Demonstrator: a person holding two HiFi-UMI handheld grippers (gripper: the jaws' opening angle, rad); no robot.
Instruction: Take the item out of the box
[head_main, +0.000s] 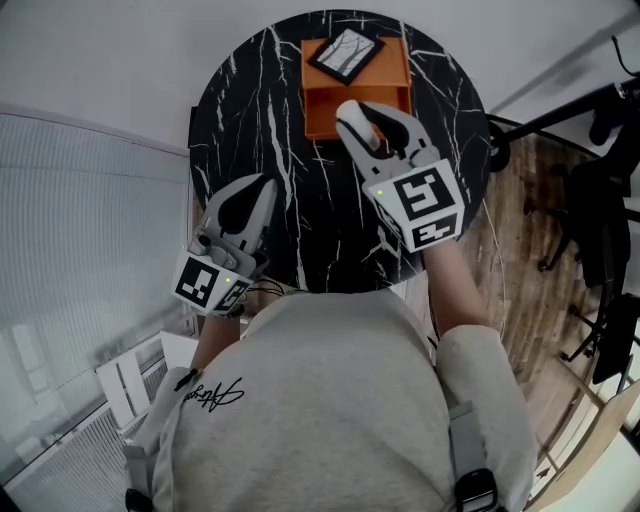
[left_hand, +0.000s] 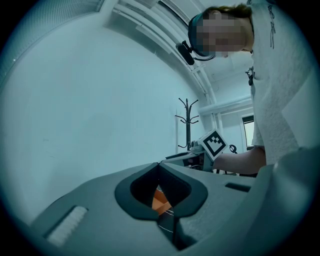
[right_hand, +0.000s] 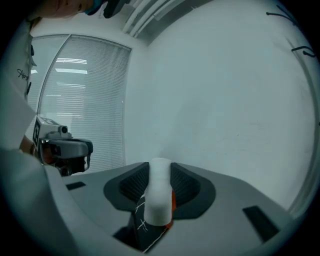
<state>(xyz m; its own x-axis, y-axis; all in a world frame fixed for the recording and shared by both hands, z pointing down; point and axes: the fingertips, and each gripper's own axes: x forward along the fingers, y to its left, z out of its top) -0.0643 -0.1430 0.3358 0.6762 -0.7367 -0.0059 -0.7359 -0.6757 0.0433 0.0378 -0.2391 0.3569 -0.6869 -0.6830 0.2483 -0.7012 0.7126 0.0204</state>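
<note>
Item: a white piece (right_hand: 159, 192), pinched upright between the right gripper's jaws. In the head view it shows over the box's near wall. I cannot tell whether it is clear of the rim.
Right gripper (head_main: 372, 130): clenched on the item. It reaches in from the near side, likely so the lift can go straight up.
Box (head_main: 325, 112): orange, open toward the person, at the table's far side.
Square (head_main: 345, 55): dark with white veins, lying askew on the box's far part. It may be a lid set aside.
Left gripper (head_main: 258, 192): jaws closed together on nothing, parked over the table's left edge, well apart from the box. It looks idle, out of the way.
Table (head_main: 250, 120): round, black marble.
Stage: probably mid-lift.
</note>
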